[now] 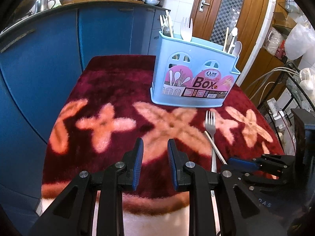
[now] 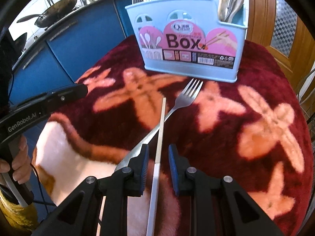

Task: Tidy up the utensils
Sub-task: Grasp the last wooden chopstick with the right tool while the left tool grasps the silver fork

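A steel fork (image 2: 189, 96) and a pale chopstick (image 2: 161, 125) lie crossed on the red flowered blanket (image 2: 246, 74), in front of the light blue utensil box (image 2: 189, 39). My right gripper (image 2: 159, 155) is open and straddles the chopstick's near part, and neither pad touches it. The fork's handle runs under its left finger. In the left wrist view, my left gripper (image 1: 155, 151) is open over bare blanket, with nothing between its fingers. To its right lie the fork (image 1: 210, 125) and chopstick (image 1: 215, 149), with the right gripper (image 1: 236, 162) at the chopstick's near end. The box (image 1: 195, 74) holds forks, spoons and chopsticks.
Blue cabinets (image 1: 102, 31) with pots and bowls on top stand behind and left of the table. A wooden door (image 1: 226, 9) is at the back right, and a wire rack (image 1: 299, 90) with bags is at the right. A hand (image 2: 17, 157) holds the left gripper (image 2: 78, 90).
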The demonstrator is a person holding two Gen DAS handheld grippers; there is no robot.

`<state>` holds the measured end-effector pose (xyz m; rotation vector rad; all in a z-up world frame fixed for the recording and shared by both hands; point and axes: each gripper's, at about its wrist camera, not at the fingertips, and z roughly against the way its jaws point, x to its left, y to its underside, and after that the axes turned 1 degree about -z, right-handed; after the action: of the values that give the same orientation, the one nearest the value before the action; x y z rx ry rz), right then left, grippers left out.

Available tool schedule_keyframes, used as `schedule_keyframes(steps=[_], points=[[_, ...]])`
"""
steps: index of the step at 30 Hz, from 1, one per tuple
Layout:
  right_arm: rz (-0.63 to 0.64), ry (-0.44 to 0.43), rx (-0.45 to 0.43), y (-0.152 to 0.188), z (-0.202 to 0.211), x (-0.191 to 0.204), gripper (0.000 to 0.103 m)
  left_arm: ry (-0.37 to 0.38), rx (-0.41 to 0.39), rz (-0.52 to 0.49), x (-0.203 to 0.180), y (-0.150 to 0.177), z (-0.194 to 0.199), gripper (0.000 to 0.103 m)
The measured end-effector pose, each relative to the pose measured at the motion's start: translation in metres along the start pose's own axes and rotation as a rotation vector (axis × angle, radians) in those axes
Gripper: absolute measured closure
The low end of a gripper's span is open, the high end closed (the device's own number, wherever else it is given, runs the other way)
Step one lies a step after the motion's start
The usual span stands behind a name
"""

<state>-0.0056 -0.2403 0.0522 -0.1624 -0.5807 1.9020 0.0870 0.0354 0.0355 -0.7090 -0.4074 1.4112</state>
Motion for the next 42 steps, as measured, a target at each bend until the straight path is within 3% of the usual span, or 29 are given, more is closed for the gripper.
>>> schedule_keyframes(steps=[5,8,11,16,26,42], points=[[0.018,0.004,-0.001,0.001,-0.003,0.001,0.081,-0.003,0.009,-0.007,-0.004,0.001,-0.002,0.079],[0.029,0.016,-0.007,0.002,-0.003,0.001,0.093,-0.003,0.017,-0.018,-0.009,0.001,-0.005,0.079],[-0.013,-0.022,-0.018,0.004,0.0,-0.007,0.096,0.005,0.03,-0.029,-0.016,0.0,-0.008,0.078],[-0.074,-0.072,-0.067,0.005,0.015,-0.023,0.096,0.022,0.049,-0.05,-0.029,-0.003,-0.014,0.078],[-0.151,-0.072,-0.174,0.004,0.05,-0.058,0.096,0.076,0.122,-0.126,-0.072,-0.012,-0.035,0.078],[-0.246,-0.097,-0.223,0.011,0.06,-0.101,0.096,0.117,0.312,-0.21,-0.109,-0.021,-0.097,0.079]])
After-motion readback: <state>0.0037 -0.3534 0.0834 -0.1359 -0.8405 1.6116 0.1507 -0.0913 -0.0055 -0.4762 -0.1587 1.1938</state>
